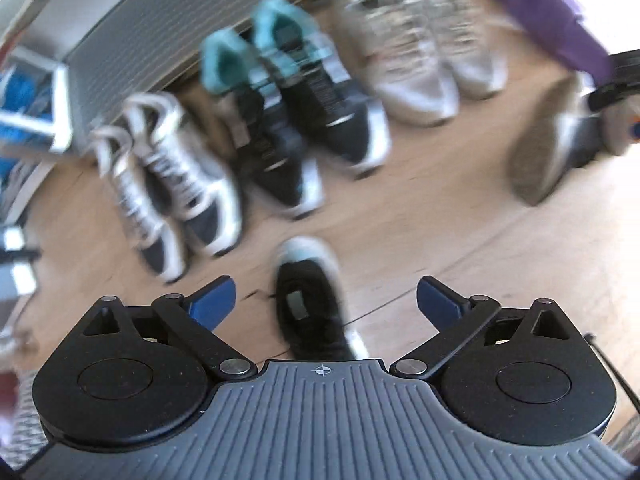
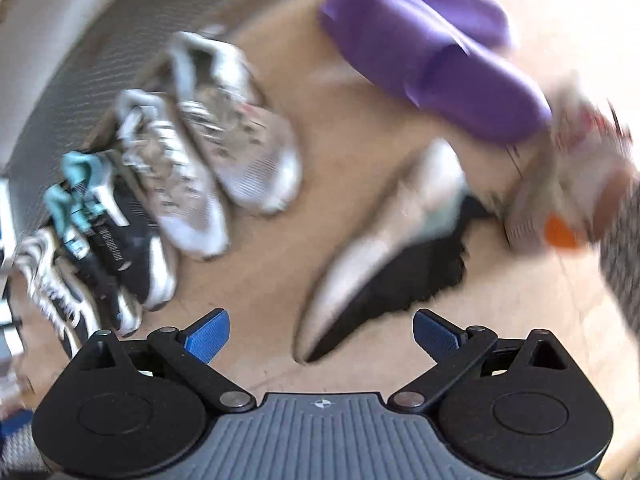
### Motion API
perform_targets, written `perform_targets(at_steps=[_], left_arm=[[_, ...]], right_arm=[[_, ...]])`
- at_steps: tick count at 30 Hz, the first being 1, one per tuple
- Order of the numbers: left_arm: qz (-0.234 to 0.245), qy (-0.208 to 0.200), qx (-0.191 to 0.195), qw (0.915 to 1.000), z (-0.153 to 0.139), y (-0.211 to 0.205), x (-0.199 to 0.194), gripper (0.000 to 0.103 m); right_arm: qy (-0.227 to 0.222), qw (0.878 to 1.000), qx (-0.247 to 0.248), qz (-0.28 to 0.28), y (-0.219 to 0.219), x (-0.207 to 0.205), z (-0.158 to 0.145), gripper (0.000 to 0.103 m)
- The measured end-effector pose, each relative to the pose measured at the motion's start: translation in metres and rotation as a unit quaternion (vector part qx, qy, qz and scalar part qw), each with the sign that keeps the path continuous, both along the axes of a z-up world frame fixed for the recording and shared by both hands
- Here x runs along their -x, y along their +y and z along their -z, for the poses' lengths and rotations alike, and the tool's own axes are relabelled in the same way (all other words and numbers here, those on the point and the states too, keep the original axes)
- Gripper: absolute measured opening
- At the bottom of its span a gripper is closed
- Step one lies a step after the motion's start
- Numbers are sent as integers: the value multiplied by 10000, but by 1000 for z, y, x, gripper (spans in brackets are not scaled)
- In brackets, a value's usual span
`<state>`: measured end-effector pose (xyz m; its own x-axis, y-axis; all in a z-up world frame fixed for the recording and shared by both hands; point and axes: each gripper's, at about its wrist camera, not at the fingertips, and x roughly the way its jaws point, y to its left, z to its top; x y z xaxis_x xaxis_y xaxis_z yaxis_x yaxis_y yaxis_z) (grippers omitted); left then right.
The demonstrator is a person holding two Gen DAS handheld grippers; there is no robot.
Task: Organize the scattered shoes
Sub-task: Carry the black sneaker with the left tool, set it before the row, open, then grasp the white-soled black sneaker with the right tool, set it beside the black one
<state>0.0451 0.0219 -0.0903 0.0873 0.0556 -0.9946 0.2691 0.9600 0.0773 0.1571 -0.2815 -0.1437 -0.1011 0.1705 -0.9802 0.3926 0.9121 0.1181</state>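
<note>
My left gripper (image 1: 325,300) is open and points down at a lone black shoe with a teal heel (image 1: 310,312), which lies on the wooden floor below, clear of both pads. Behind it stands a row: a black-and-white laced pair (image 1: 172,184), a black-and-teal pair (image 1: 296,112), a grey pair (image 1: 420,52) and purple slippers (image 1: 552,20). My right gripper (image 2: 322,336) is open with nothing in it, above a shoe lying on its side (image 2: 384,248) with its pale sole showing. The purple slippers (image 2: 432,60) and the grey pair (image 2: 212,152) lie beyond it. Both views are blurred.
A grey ribbed surface (image 1: 140,20) runs behind the row of shoes. A blue-and-white box (image 1: 28,108) sits at the left. A white-and-orange shoe (image 2: 580,184) and a grey patterned rug (image 2: 624,260) are at the right.
</note>
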Motion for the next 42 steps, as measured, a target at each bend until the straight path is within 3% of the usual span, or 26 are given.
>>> perform_targets(at_steps=[1, 3, 6, 13, 17, 20, 21, 22, 23, 25, 26, 28, 31, 33, 37, 39, 42], left_arm=[[-100, 48, 38, 9999, 5, -2, 0, 99], [-582, 565, 112, 9966, 33, -3, -10, 95], [-531, 763, 319, 9952, 44, -4, -18, 95], [-378, 793, 116, 9961, 56, -1, -27, 96], [-247, 842, 114, 9961, 58, 1, -25, 96], [-224, 817, 35, 9964, 56, 7, -25, 96], [-248, 811, 8, 9964, 56, 9, -26, 96], [-273, 805, -19, 9964, 56, 12, -26, 96], [-318, 791, -70, 9963, 55, 17, -28, 96], [-360, 745, -134, 9965, 53, 22, -30, 96], [-368, 645, -180, 9971, 49, 25, -31, 96], [-350, 416, -210, 9983, 38, 27, -33, 96], [-397, 119, -204, 9989, 22, 34, -34, 96], [-465, -3, -192, 9987, 13, 41, -34, 96], [-668, -165, -137, 9975, 1, 57, -30, 96], [-811, -235, -63, 9964, -4, 67, -28, 96], [-1050, -211, 10, 9942, -4, 82, -24, 96]], right_arm=[[84, 9996, 30, 269, -8, 6, 7, 97], [134, 9979, 78, 627, -15, 14, 13, 96], [144, 9931, 94, 1158, -26, 22, 24, 96], [280, 9789, -135, 2022, -26, 27, 66, 96], [435, 9744, 181, 2198, -21, 29, 97, 96], [164, 9670, 373, 2514, -25, 35, 113, 96], [-31, 9630, 451, 2657, -27, 38, 114, 94], [-193, 9608, 492, 2722, -28, 40, 114, 82], [-306, 9640, 449, 2603, -27, 38, 113, 77], [-239, 9872, 759, 1385, -10, 19, 102, 71], [-206, 9914, 903, 928, -2, 13, 98, 66], [-330, 9923, 1188, -63, 21, 5, 81, 63], [-372, 9879, 1194, -912, 53, 6, 55, 62], [-436, 9758, 1327, -1685, 87, 20, 28, 62], [-584, 9512, 1616, -2564, 136, 56, -5, 63], [-827, 9308, 1904, -3010, 171, 84, -11, 66], [-799, 9185, 1732, -3463, 207, 109, -4, 76]])
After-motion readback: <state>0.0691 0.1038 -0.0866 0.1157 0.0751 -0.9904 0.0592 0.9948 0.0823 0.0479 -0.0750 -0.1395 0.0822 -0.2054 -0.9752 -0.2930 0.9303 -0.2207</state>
